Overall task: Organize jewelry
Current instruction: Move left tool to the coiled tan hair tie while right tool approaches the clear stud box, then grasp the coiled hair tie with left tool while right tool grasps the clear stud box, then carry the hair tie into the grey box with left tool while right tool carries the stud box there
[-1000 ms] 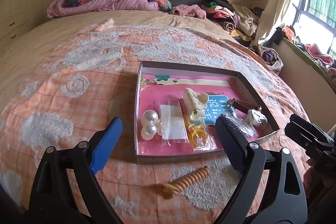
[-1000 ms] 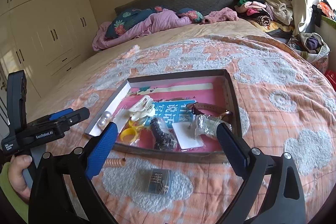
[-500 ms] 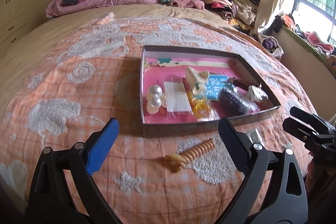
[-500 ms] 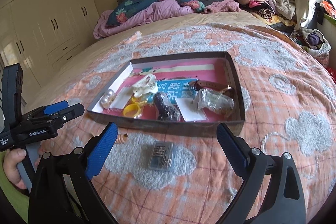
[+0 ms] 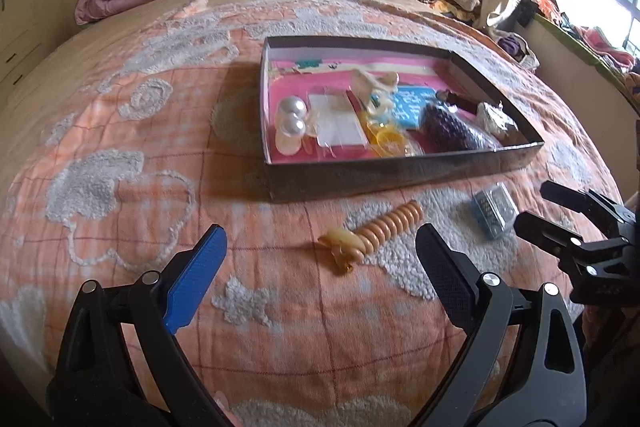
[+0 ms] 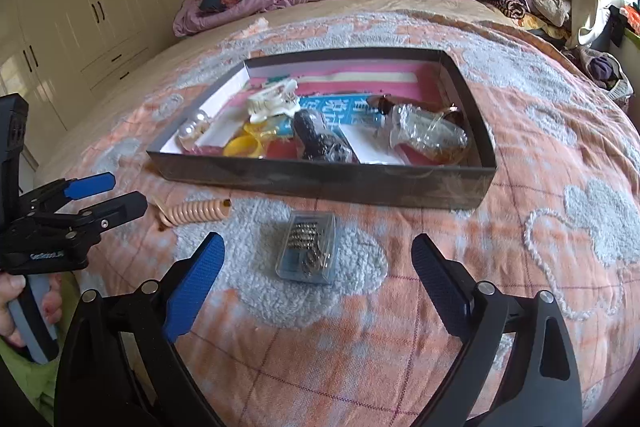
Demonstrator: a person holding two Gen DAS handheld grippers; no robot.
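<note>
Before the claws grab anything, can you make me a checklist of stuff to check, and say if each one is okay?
1. Left claw open with nothing in it: ok.
2. Right claw open with nothing in it: ok.
3. Spiral hair clip lies loose on the blanket, in front of the left claw: ok.
4. Little clear case lies flat between the right claw's fingers, untouched: ok.
5. Box sits open, with room to drop things in: ok.
6. Case lid snapped shut: cannot tell.
</note>
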